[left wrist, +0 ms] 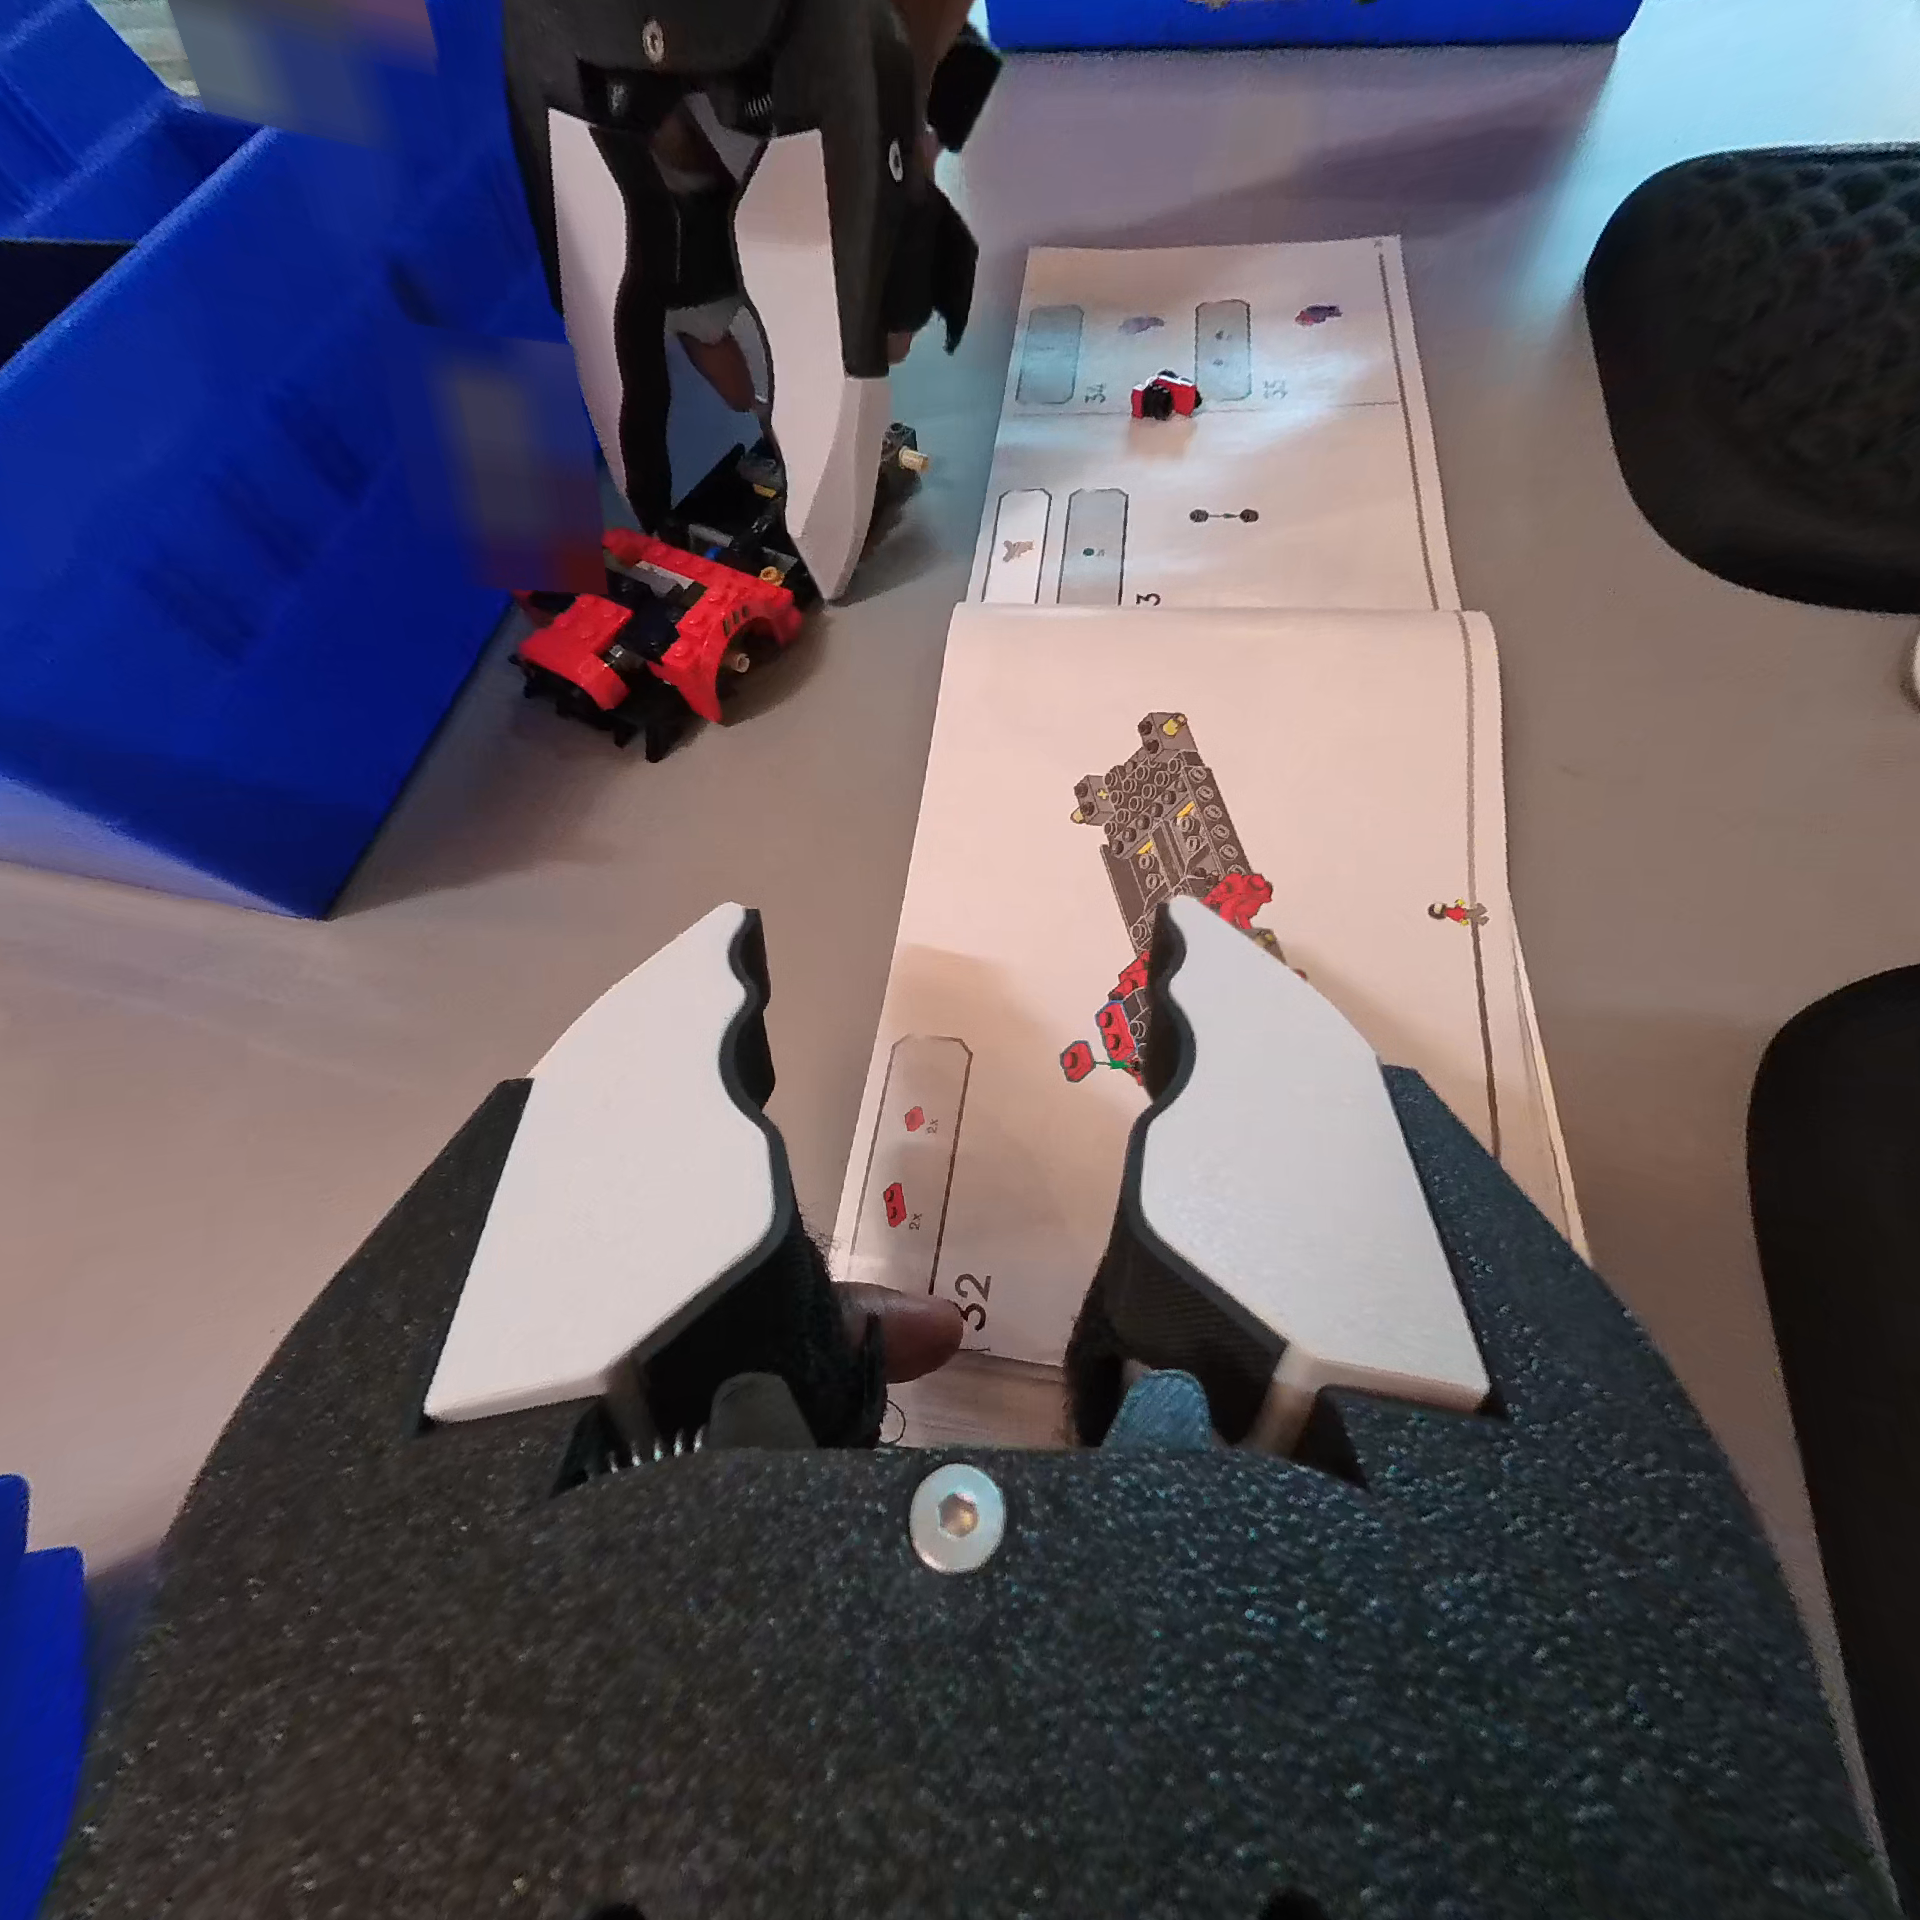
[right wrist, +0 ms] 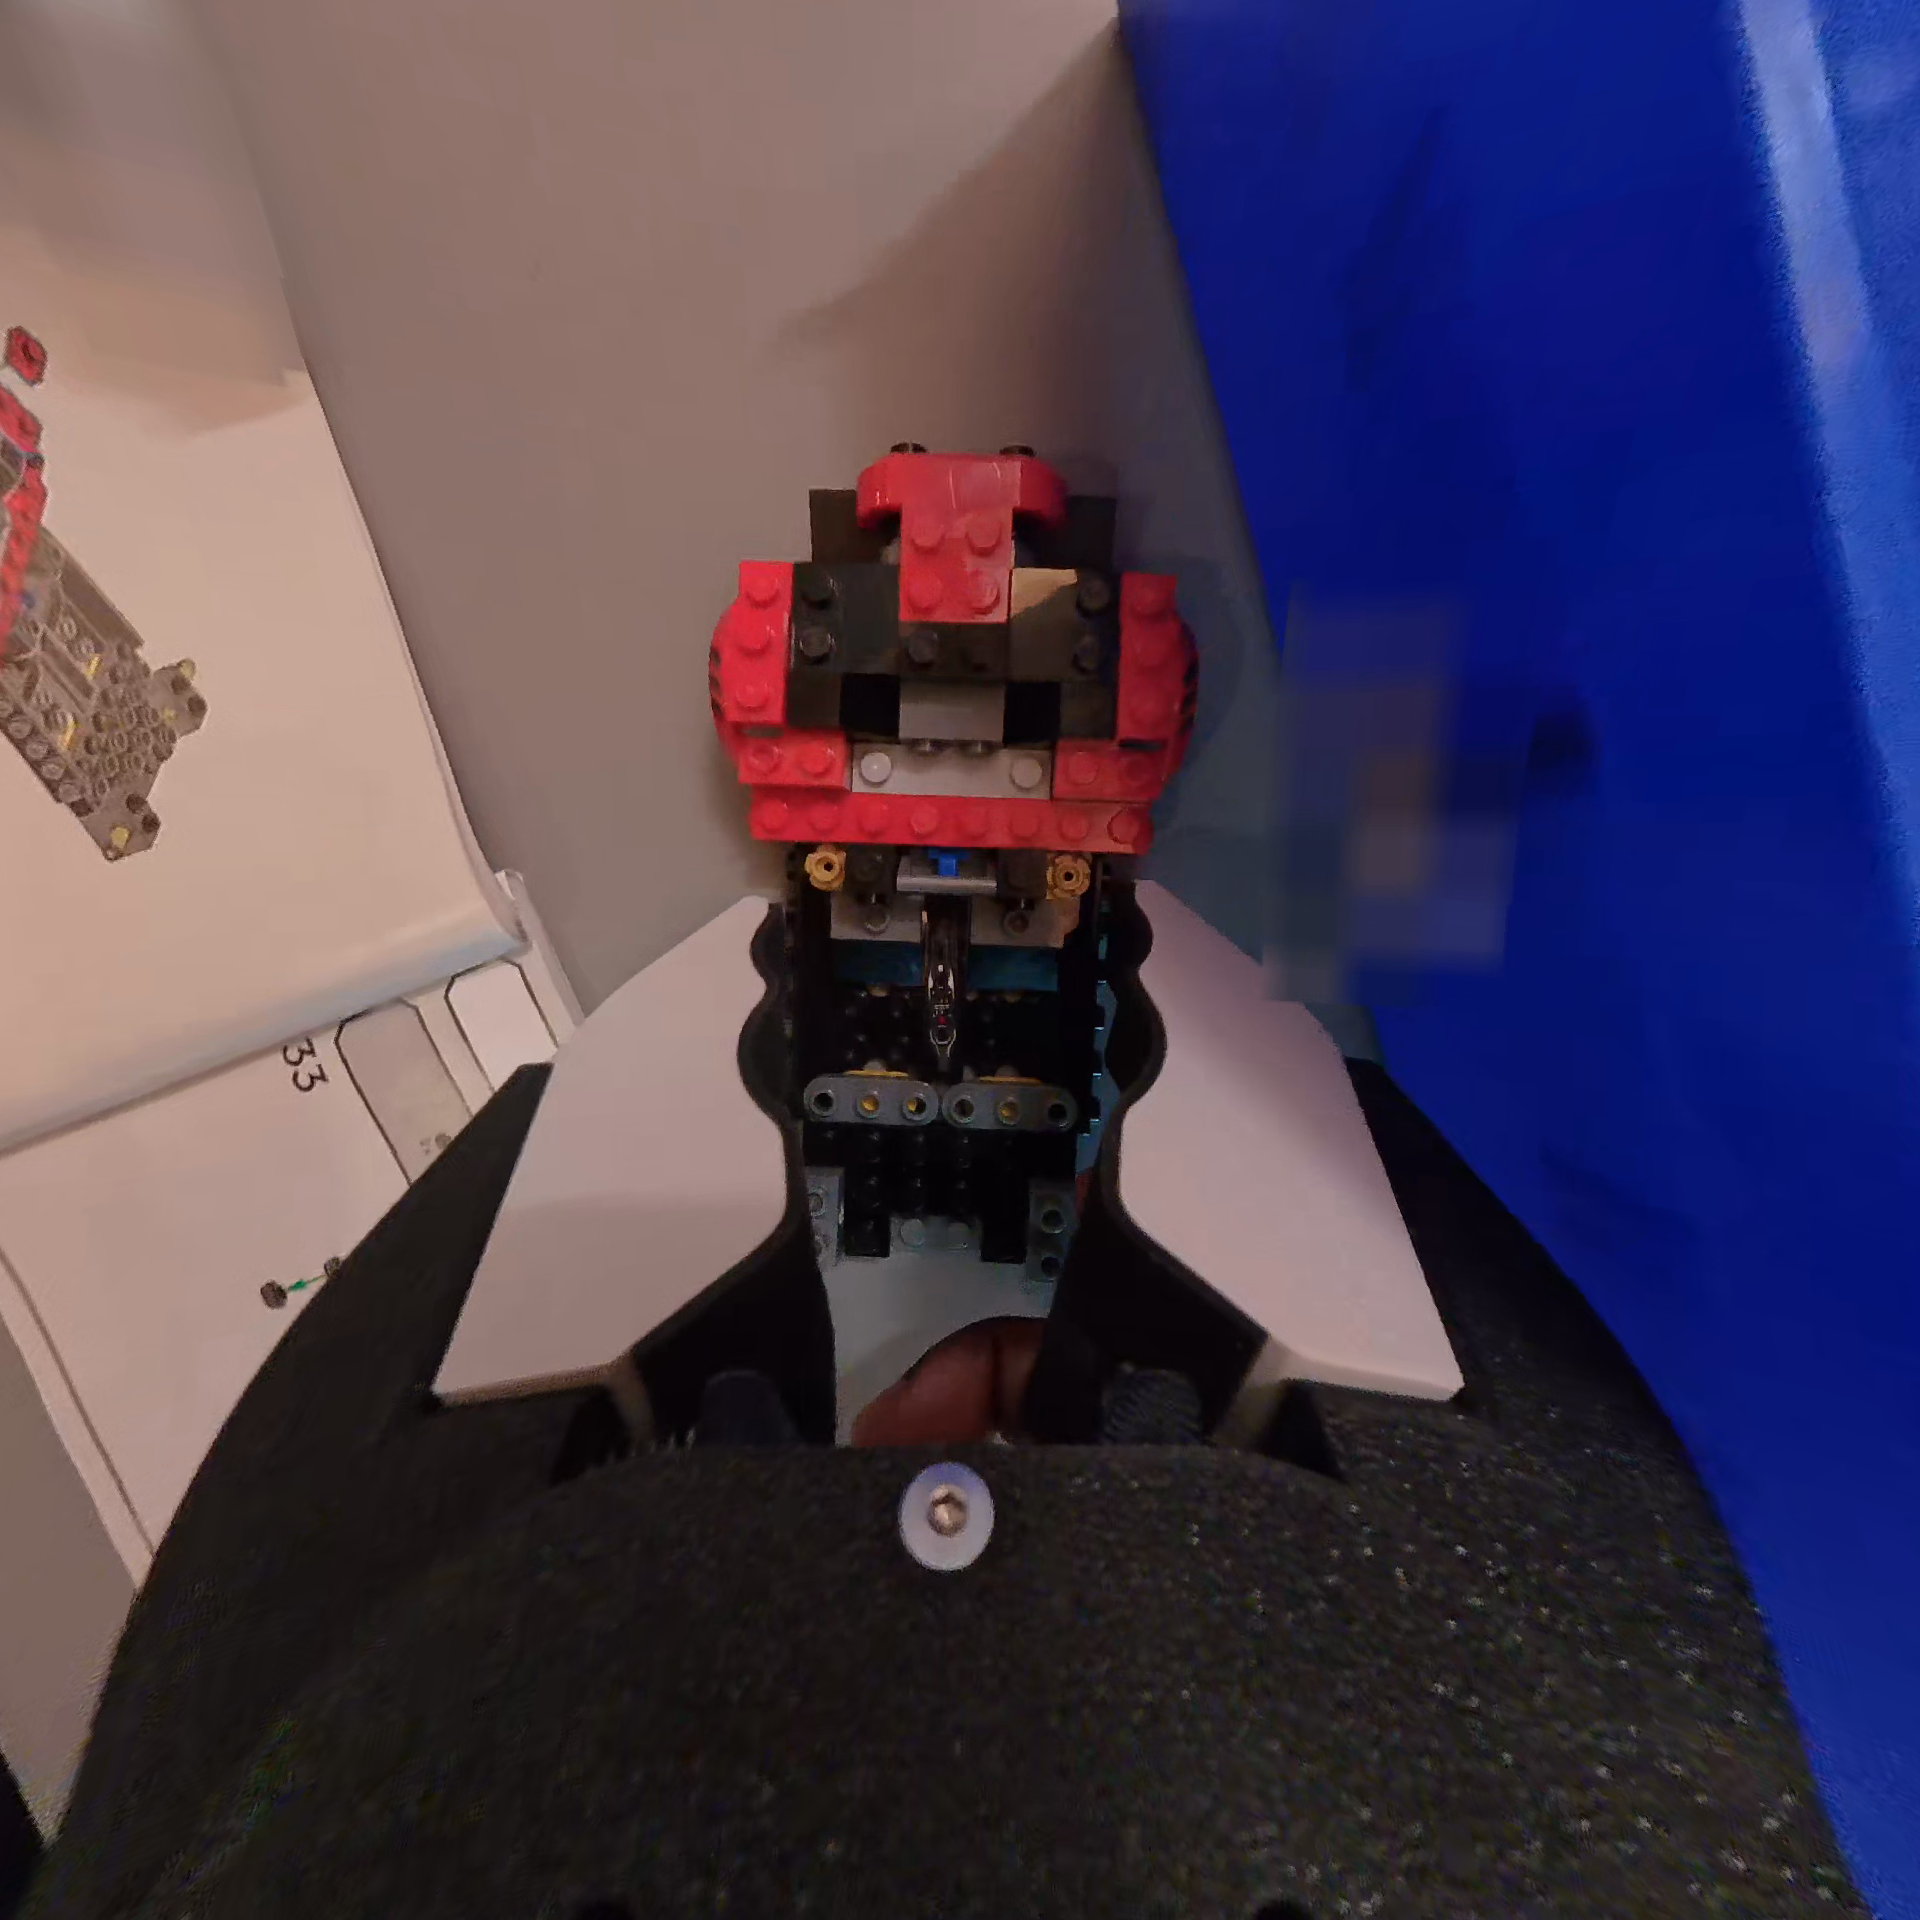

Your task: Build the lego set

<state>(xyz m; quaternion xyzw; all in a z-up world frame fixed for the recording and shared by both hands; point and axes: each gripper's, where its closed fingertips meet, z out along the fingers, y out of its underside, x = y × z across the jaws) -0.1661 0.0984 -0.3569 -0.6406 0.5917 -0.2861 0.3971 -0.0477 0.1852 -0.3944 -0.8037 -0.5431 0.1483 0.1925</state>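
Observation:
A partly built red and black lego car (right wrist: 951, 748) rests on the grey table. My right gripper (right wrist: 948, 925) is shut on the car's black rear chassis, its white fingers (right wrist: 665, 1132) on both sides. In the left wrist view the car (left wrist: 665, 644) lies at the upper left with the right gripper (left wrist: 727, 561) coming down on it. My left gripper (left wrist: 961, 925) is open and empty, held above the open instruction booklet (left wrist: 1226, 790). A small red and black lego piece (left wrist: 1164, 396) lies on the booklet's far page.
Blue storage bins (left wrist: 239, 540) stand left of the car, and a blue bin wall (right wrist: 1558, 727) is close on its right in the right wrist view. A black chair part (left wrist: 1766, 364) is at the right. A blue box (left wrist: 1309, 21) sits at the far edge.

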